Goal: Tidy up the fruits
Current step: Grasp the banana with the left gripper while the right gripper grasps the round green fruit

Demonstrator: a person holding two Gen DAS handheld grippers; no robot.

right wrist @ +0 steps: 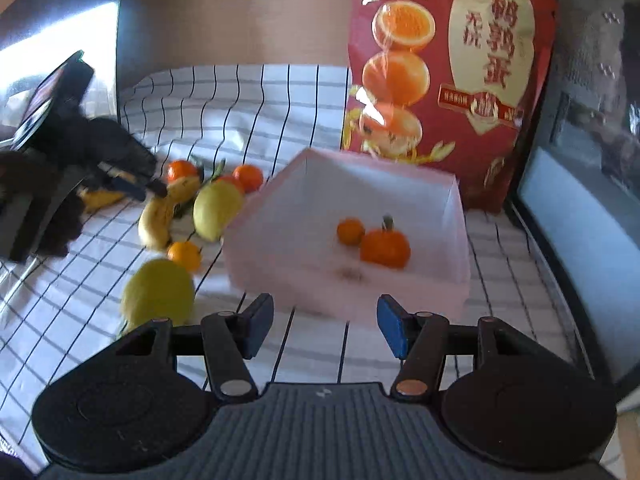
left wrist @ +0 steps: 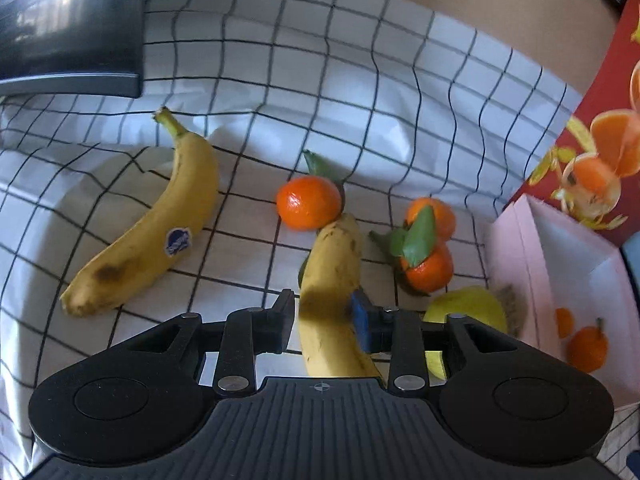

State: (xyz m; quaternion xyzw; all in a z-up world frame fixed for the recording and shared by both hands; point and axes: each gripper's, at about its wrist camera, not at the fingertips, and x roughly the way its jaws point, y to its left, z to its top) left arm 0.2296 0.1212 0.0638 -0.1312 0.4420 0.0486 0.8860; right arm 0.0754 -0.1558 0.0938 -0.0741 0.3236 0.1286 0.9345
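Evidently the fruit is being sorted into the pink box [right wrist: 452, 216], where two mandarins [right wrist: 385, 249] already lie, presumably so that loose pieces are gathered off the checked cloth [left wrist: 360, 80]; the left gripper [left wrist: 322, 314] is set across a banana [left wrist: 332, 280] lying between its jaws, though whether the pads press on it cannot be told; the right gripper [right wrist: 320, 326] is held apart and empty just before the box's near wall.
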